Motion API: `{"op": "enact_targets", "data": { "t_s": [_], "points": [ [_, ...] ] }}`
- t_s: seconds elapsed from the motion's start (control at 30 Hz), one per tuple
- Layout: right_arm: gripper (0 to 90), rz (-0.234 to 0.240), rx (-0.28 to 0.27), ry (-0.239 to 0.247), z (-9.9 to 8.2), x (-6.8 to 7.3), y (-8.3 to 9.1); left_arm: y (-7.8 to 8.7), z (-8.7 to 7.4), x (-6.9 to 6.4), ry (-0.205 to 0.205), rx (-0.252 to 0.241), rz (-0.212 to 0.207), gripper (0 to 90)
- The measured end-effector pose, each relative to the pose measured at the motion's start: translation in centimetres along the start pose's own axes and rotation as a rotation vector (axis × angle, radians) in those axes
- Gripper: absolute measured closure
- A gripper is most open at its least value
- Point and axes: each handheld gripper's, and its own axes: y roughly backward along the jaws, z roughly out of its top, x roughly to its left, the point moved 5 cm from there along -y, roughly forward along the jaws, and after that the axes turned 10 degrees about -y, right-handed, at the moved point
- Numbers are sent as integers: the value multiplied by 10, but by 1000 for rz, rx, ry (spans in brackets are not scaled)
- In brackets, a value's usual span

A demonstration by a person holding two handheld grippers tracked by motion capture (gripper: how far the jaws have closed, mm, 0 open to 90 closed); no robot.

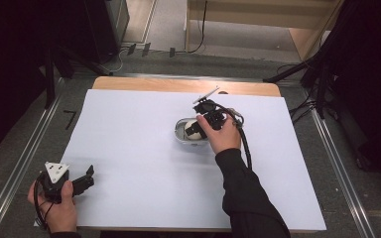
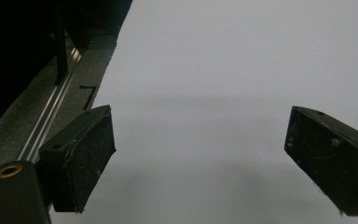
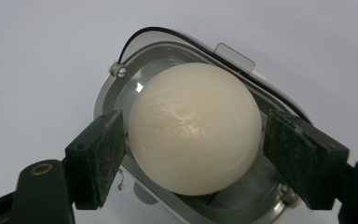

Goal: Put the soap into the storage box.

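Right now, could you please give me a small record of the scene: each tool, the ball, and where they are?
right tool: jaws either side of the ball, close to it; pressing or not, cannot tell
ball: cream, round, lying in the container
container: oval, metal, open, on the white sheet
left tool: jaws wide apart, nothing between them, at the near left corner
white sheet: covers the table

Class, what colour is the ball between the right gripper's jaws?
Creamy off-white ball, clearest in the right gripper view.
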Motion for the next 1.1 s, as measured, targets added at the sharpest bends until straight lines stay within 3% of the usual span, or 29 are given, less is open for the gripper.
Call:
{"op": "enact_targets", "data": {
  "t_s": [1.1],
  "points": [
    [139, -11, -84, 1, -45, -13, 39, 0, 0, -1, -7, 2, 1, 91]
  ]
}}
